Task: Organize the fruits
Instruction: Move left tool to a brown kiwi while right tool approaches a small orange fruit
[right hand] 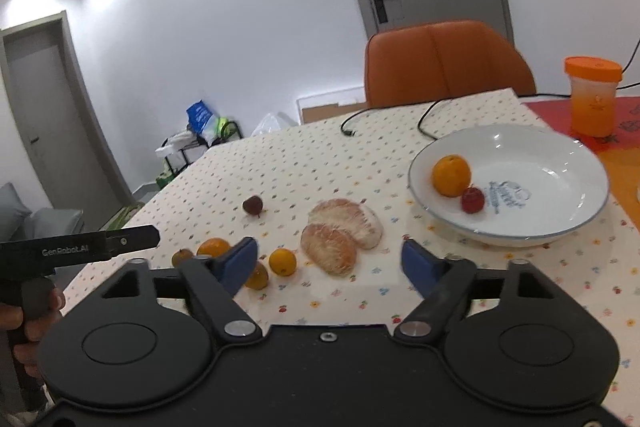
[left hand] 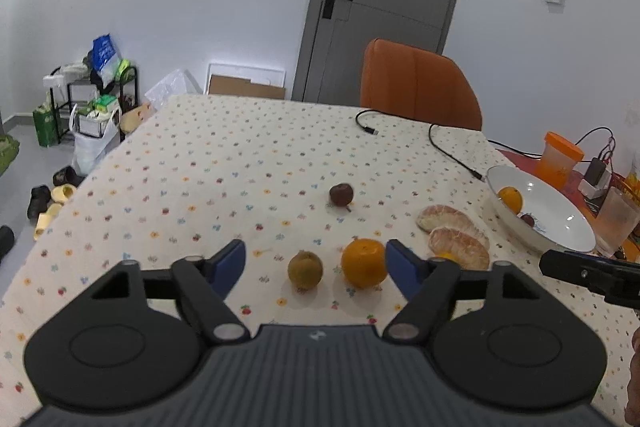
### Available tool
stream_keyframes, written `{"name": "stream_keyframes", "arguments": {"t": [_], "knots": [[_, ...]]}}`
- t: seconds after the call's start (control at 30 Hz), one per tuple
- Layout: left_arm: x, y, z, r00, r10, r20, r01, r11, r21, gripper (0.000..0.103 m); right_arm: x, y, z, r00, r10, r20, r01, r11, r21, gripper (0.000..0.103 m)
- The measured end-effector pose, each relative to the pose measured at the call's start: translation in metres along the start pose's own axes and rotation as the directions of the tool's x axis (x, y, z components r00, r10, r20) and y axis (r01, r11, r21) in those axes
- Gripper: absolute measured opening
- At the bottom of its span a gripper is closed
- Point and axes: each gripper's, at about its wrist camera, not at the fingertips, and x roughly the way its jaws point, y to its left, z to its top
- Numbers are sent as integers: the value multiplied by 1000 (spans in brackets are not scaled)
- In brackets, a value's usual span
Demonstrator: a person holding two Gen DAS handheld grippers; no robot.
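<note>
Orange mandarin (left hand: 364, 263) sits on the bench just ahead of the left hand-held gripper (left hand: 316, 263), nearer its right finger, jaws apart and empty.

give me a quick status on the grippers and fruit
Left gripper open, right gripper open, nothing held. Orange and red fruit in bowl; pomelo segments on table. Nothing blocking.

An orange (right hand: 451, 175) and a red fruit (right hand: 472, 199) are held touching in the white bowl (right hand: 560, 223). Two peeled pomelo segments (right hand: 340, 235) are laid on the cloth beside it.
</note>
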Motion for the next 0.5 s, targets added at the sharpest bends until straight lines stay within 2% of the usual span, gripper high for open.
{"name": "stream_keyframes", "arguments": {"t": [0.07,0.13,0.37,0.5], "knots": [[4,4,-1,1000,4,-10,-4,1000,-15,63,4,1,-1,1000,14,-17,-14,1000,2,59],[9,8,-3,1000,5,-19,-5,1000,-25,60,9,5,-1,999,24,-27,-24,1000,-2,55],[23,13,-6,999,-1,-40,0,999,-46,52,29,12,-2,997,48,-58,-49,999,-7,47],[33,12,-8,999,-10,-49,8,999,-48,50,41,15,-2,995,55,-80,-56,998,-9,46]]}}
